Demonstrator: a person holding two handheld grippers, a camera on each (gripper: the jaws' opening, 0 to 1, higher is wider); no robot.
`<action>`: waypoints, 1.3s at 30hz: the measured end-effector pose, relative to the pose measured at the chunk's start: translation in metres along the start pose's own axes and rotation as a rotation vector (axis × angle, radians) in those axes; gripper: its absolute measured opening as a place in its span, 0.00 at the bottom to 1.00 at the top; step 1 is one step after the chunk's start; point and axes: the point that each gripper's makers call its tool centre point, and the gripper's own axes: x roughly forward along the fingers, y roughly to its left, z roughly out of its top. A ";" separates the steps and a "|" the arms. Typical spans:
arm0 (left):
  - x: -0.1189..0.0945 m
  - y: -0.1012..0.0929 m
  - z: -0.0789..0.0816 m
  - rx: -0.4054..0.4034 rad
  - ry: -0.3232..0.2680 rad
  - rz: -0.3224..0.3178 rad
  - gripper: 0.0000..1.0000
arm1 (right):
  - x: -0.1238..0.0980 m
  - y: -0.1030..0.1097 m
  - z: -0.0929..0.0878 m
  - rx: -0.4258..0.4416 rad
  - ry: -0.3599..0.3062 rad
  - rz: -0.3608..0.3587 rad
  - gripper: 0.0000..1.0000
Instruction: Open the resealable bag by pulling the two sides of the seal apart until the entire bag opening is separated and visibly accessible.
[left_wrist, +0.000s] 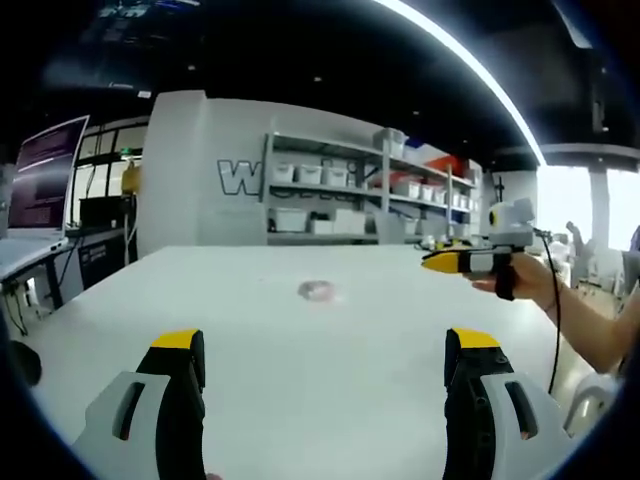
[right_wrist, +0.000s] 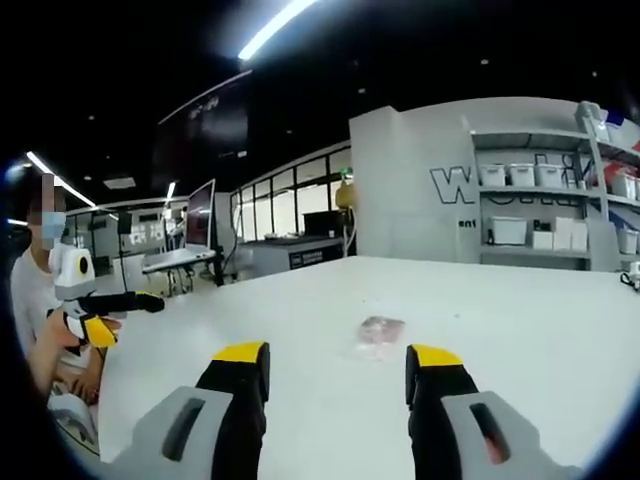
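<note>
Left gripper (left_wrist: 322, 372): nearest in the left gripper view, jaws spread wide with yellow tips, nothing between them, poised over the white table (left_wrist: 300, 400).
Right gripper (right_wrist: 337, 372): jaws likewise parted and empty, above the table in the right gripper view; seen in the left gripper view at the right, held in a person's hand (left_wrist: 520, 278).
Resealable bag (right_wrist: 379, 333): small, clear, with pinkish contents, lying flat on the table ahead of both grippers, well apart from them.
Progress: not begun, by my reading; the seal looks untouched, though too small to tell. Approach, grasp of both sides and pulling apart remain.
Surroundings: shelves (left_wrist: 370, 190) with white bins behind, monitors (left_wrist: 45, 180) at the side.
Obstructions: none on the path to the bag.
</note>
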 end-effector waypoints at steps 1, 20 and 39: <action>0.000 0.000 -0.001 -0.002 0.002 0.000 1.00 | 0.001 0.000 -0.001 -0.002 0.003 -0.001 0.53; 0.008 0.005 -0.014 -0.035 0.024 -0.008 1.00 | 0.019 -0.005 -0.009 0.010 0.027 0.006 0.51; 0.017 0.011 -0.025 -0.057 0.030 -0.016 1.00 | 0.041 -0.013 -0.011 0.067 0.029 0.036 0.48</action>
